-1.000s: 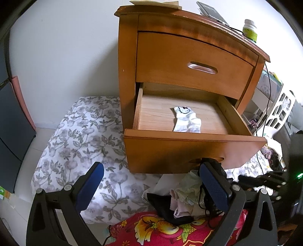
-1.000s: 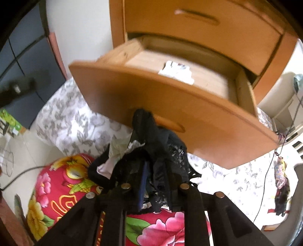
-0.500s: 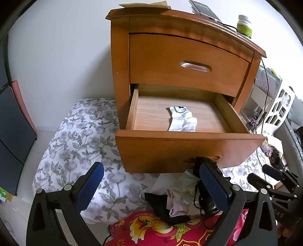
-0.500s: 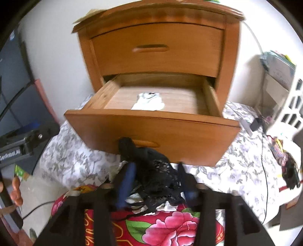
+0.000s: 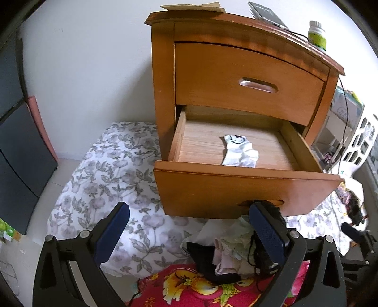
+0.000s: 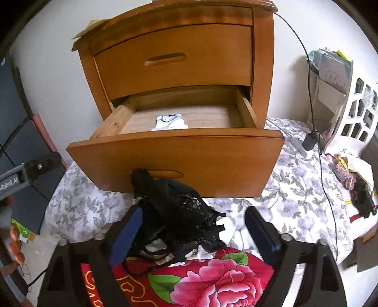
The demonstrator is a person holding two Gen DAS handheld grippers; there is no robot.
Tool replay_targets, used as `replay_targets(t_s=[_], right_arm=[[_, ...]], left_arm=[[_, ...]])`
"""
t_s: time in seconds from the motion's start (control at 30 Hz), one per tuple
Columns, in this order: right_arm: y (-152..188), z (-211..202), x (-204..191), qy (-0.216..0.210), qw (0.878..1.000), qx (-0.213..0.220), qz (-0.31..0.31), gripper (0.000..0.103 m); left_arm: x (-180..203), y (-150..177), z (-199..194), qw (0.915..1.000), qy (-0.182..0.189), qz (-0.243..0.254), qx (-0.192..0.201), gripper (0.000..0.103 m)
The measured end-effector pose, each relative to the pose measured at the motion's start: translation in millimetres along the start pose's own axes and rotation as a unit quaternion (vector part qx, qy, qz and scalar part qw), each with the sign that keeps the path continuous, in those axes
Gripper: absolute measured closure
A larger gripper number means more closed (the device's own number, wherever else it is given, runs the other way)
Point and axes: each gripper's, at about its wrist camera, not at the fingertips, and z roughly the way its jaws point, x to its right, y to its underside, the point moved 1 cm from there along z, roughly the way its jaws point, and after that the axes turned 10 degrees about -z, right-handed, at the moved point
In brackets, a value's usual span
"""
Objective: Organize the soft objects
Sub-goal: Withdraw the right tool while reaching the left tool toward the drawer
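A wooden nightstand has its lower drawer [image 5: 248, 186] [image 6: 179, 163] pulled open. A white sock [image 5: 239, 151] [image 6: 170, 121] lies inside it. Below the drawer front a pile of soft clothes [image 5: 226, 252] rests on a red floral cloth [image 5: 203, 290] [image 6: 212, 276]. A black lace garment [image 6: 182, 217] sits on top of the pile, touching my right gripper's left finger. My right gripper [image 6: 193, 233] is open around it. My left gripper [image 5: 189, 233] is open and empty above the bedding, its right finger beside the pile.
A grey floral sheet [image 5: 111, 179] [image 6: 302, 189] covers the surface around the nightstand. A bottle [image 5: 317, 35] and a phone [image 5: 267, 11] sit on the nightstand top. A cable [image 6: 316, 132] and charger, a white shelf [image 6: 354, 111] and more clothes [image 6: 359, 196] lie to the right.
My right gripper has opened and pulled back; the black lace garment it held now rests on the pile. The left gripper has drawn back slightly, still open.
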Motion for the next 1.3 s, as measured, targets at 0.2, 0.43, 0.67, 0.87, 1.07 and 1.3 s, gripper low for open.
replay_targets(t_s=[0.2, 0.43, 0.67, 0.87, 1.07, 1.3], right_arm=[[2, 0, 0, -0.006, 1.0, 0.013, 0.001, 0.0], [3, -1, -2, -0.021, 0.999, 0.033, -0.002, 0.0], [0, -5, 2, -0.029, 0.997, 0.064, 0.006, 0.0], [-2, -1, 2, -0.046, 0.997, 0.06, 0.006, 0.0], [-9, -4, 0, -0.043, 0.995, 0.093, -0.004, 0.0], [-14, 1, 5, -0.039, 0.994, 0.097, -0.005, 0.0]], left_arm=[[2, 2, 0, 0.9999, -0.005, 0.01, 0.007, 0.002], [0, 0, -1, 0.9999, -0.003, -0.008, 0.015, 0.002], [1, 0, 1, 0.9996, -0.012, -0.008, 0.023, 0.002], [9, 1, 2, 0.9997, 0.006, 0.002, 0.026, 0.002], [25, -3, -1, 0.9987, 0.016, 0.028, 0.039, 0.002], [37, -25, 0, 0.9984, 0.027, 0.036, 0.034, 0.002]])
